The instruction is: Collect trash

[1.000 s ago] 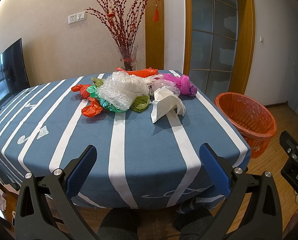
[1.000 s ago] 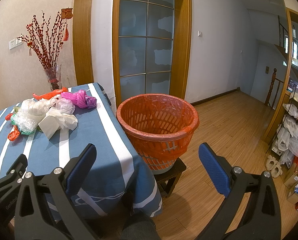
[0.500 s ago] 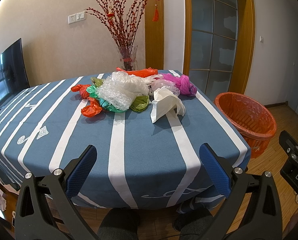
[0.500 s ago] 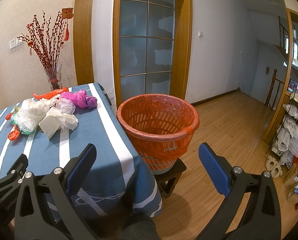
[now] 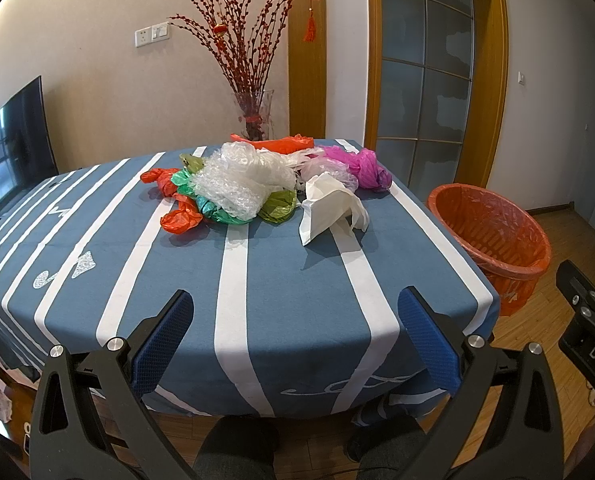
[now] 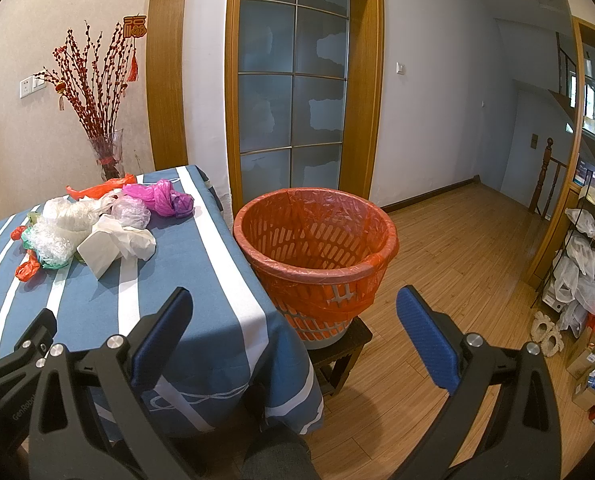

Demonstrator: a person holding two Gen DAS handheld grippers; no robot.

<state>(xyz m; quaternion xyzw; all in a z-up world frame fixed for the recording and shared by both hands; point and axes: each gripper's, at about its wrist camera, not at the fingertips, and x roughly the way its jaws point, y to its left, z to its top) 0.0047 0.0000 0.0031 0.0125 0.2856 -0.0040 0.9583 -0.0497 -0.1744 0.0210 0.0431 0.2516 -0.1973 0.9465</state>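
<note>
Crinkled plastic trash (image 5: pixel 257 184) heaped, slatted round basket (image 6: pixel 317 256), both claws spread, empty.

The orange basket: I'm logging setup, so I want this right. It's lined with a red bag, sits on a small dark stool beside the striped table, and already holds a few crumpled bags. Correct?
Not quite. The orange basket is lined with a red bag and sits on the small dark stool beside the striped table, but the right wrist view shows it empty. The crumpled bags all lie on the table.

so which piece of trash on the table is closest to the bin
The magenta plastic bag, at the pile's end nearest the orange bin; the white bag and the other bags lie farther from it.
</note>
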